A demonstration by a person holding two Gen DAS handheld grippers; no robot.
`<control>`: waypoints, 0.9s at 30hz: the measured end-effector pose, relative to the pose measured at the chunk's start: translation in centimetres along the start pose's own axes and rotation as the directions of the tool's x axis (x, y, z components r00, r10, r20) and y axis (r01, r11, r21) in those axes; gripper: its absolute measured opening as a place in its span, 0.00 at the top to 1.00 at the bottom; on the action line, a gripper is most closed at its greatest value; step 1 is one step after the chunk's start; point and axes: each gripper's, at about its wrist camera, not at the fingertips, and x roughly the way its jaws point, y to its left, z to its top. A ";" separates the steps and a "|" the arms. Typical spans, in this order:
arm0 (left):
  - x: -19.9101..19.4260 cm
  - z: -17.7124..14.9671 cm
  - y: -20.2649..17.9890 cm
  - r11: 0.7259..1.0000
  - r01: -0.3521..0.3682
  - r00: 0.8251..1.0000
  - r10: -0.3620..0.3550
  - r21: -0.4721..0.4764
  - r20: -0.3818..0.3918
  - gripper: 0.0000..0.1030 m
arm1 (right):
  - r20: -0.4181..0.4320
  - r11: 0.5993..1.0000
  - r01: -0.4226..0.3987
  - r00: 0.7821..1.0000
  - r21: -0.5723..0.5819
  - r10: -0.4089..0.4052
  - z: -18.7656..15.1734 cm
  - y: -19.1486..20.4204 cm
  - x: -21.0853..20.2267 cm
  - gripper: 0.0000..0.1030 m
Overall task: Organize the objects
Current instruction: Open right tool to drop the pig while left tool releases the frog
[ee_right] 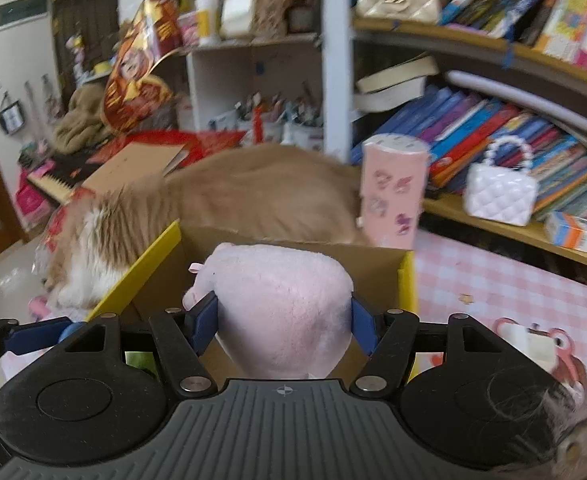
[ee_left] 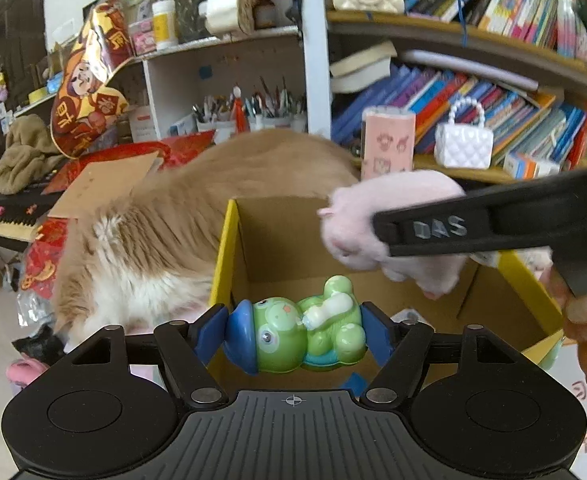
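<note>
My left gripper (ee_left: 293,330) is shut on a green plastic frog toy (ee_left: 313,326) with a blue cap, held sideways over the near edge of an open cardboard box (ee_left: 229,240) with yellow flaps. My right gripper (ee_right: 283,320) is shut on a pink plush toy (ee_right: 281,300) and holds it above the same box (ee_right: 373,258). In the left wrist view the right gripper (ee_left: 377,236) reaches in from the right with the plush toy (ee_left: 357,216) over the box. The box's inside looks bare where it shows.
An orange and white cat (ee_left: 165,224) lies right behind the box (ee_right: 229,192). A pink carton (ee_right: 393,192) stands at the box's far right corner. Bookshelves with a white handbag (ee_left: 463,144) rise behind. A pink checked mat (ee_right: 513,292) lies to the right. Clutter and a keyboard (ee_left: 13,216) lie left.
</note>
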 end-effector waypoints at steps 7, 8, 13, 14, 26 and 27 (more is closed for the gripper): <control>1.6 -0.2 -1.1 0.999 -0.016 0.999 0.018 0.045 -0.047 0.28 | -0.125 0.996 -0.078 0.989 -0.039 0.073 0.6 0.3 3.9 0.37; 1.8 -0.3 -1.1 0.999 -0.017 0.998 0.020 0.046 -0.054 0.28 | -0.144 0.995 -0.081 0.987 -0.052 0.073 0.6 0.4 4.3 0.36; 2.3 -0.5 -0.9 0.999 -0.021 0.997 0.024 0.034 -0.075 0.26 | -0.183 0.991 -0.095 0.980 -0.092 0.077 0.4 0.7 5.5 0.36; 2.3 -0.5 -0.9 0.999 -0.022 0.997 0.025 0.034 -0.076 0.26 | -0.179 0.991 -0.098 0.981 -0.090 0.081 0.4 0.6 5.6 0.37; 0.8 0.4 -0.5 0.999 -0.030 1.000 0.030 0.029 -0.005 0.17 | -0.030 0.997 -0.071 0.997 -0.038 0.070 2.7 -0.2 3.4 0.23; 0.6 0.5 -0.3 0.999 -0.032 0.999 0.031 0.025 0.006 0.17 | -0.014 0.998 -0.062 0.998 -0.023 0.062 2.8 -0.4 2.9 0.23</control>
